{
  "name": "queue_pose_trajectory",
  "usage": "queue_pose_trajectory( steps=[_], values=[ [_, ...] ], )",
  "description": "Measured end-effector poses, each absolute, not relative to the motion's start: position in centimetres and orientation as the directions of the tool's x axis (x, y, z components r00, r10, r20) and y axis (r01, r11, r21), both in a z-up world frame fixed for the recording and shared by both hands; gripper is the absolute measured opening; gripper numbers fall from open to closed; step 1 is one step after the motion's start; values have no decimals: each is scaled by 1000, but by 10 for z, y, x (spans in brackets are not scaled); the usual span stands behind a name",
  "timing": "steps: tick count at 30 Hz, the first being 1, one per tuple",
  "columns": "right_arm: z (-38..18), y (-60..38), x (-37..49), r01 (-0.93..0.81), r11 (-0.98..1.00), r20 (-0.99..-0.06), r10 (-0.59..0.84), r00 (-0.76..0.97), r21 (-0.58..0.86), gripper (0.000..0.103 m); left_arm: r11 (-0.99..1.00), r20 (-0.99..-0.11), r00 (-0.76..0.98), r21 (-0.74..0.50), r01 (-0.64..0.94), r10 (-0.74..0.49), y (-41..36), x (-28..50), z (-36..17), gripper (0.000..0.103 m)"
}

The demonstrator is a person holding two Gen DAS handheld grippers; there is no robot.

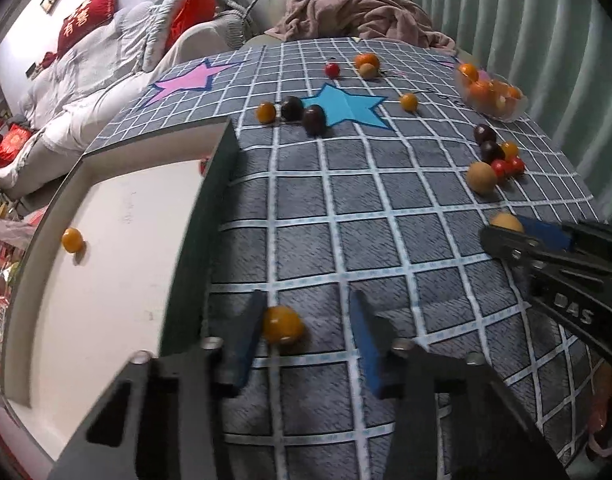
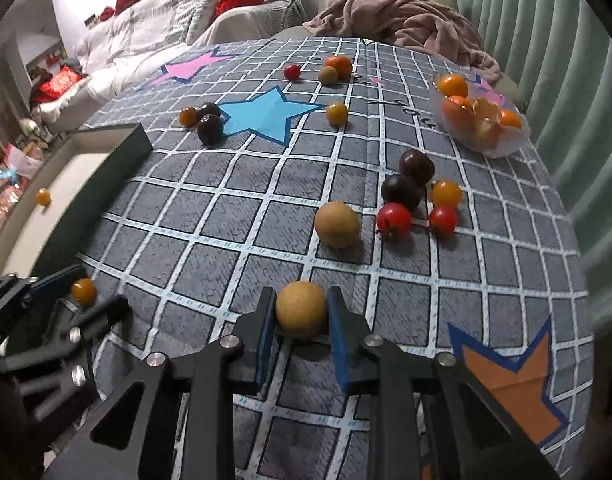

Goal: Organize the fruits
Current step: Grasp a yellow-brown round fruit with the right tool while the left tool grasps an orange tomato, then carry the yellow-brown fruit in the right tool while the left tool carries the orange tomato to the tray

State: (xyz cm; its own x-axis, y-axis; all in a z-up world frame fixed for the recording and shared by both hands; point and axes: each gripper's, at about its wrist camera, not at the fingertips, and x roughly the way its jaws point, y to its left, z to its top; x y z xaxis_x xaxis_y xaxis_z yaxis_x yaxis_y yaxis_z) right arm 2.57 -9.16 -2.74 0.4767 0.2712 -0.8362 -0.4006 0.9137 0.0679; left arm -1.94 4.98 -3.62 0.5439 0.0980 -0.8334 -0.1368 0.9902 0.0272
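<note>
My left gripper (image 1: 306, 334) is open, with a small orange fruit (image 1: 282, 325) lying on the cloth against its left finger. It also shows in the right wrist view (image 2: 83, 291). My right gripper (image 2: 300, 318) is shut on a tan round fruit (image 2: 301, 309) resting on the cloth. The white tray with a dark rim (image 1: 209, 208) stands to the left and holds one orange fruit (image 1: 72, 240). Loose fruits lie across the checked cloth: a tan one (image 2: 337, 224), red ones (image 2: 394, 220), dark plums (image 2: 402, 190).
A clear bowl (image 2: 502, 148) with oranges sits at the far right. More fruits lie near the blue star (image 2: 265, 114): plums (image 2: 209, 129) and small orange ones (image 2: 336, 113). A crumpled blanket (image 2: 406, 20) and a sofa lie beyond the table.
</note>
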Motion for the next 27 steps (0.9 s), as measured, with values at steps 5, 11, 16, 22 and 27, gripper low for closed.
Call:
queue_pose_trajectory(
  steps=[5,11,16,22,27],
  values=[
    [-24,-101,21,-395,912,-824,307,477,111,28,990,-837,542,1,-143,79,61,-22,-34,20],
    [-29,-105,19,-389,911,-824,325,463,141,28,991,-821,557,67,-120,123,59,-26,-37,21],
    [-28,-106,19,-389,908,-822,336,460,153,28,989,-820,556,86,-118,137,55,-30,-37,21],
    [-27,-107,18,-390,907,-820,340,460,157,28,988,-809,567,114,-107,155,50,-40,-37,20],
    [-18,-105,14,-401,900,-812,358,461,170,28,992,-816,566,70,-106,118,53,-45,-34,19]
  ],
)
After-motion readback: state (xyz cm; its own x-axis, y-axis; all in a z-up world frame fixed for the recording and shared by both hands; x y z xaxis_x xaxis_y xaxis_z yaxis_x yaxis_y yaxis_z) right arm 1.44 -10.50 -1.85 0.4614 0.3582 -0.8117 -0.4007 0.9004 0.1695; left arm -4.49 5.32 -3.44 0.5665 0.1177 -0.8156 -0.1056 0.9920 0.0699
